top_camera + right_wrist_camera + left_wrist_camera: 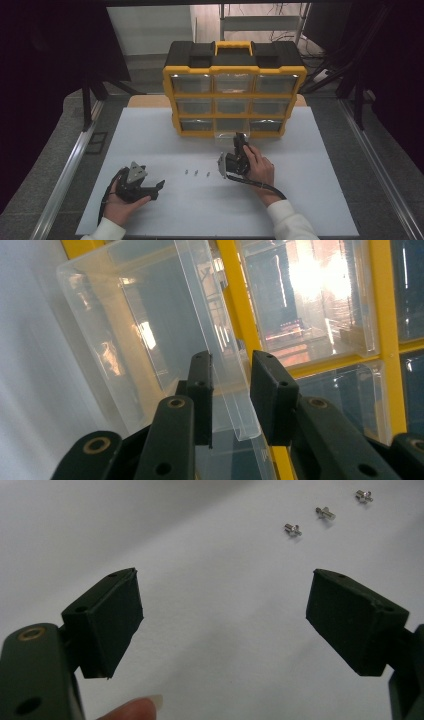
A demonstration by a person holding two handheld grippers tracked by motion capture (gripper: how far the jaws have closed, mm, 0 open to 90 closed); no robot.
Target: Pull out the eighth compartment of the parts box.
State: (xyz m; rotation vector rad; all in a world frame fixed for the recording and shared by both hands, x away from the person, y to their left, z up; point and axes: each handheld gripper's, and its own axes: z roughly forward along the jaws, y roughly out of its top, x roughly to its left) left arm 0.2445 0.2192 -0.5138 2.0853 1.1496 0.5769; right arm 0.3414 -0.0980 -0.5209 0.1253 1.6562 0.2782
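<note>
- Your right gripper (241, 141) is up against the bottom row of the yellow-and-black organiser (234, 89), at its middle column, with your right hand (258, 165) behind it.
- In the right gripper view its jaws stand either side of the front wall of the clear drawer (165, 335), one jaw inside the drawer and one outside.
- The jaws look closed onto that wall, though a sliver of gap may remain on the outer side; the clear plastic makes it hard to judge.
- The drawer sits partly out of its slot, its open body reaching away from your right jaws toward the organiser's yellow frame.
- Your left gripper (150, 189) rests low on the white table (150, 145), well apart from the organiser, held in your left hand (120, 205).
- Its jaws are wide apart with bare table between them.
- Three small metal screws (325, 513) lie in a short row ahead of the left jaws, off toward the far jaw's side, untouched.
- Seen from above, those screws sit between your two grippers, nearer the right one.
</note>
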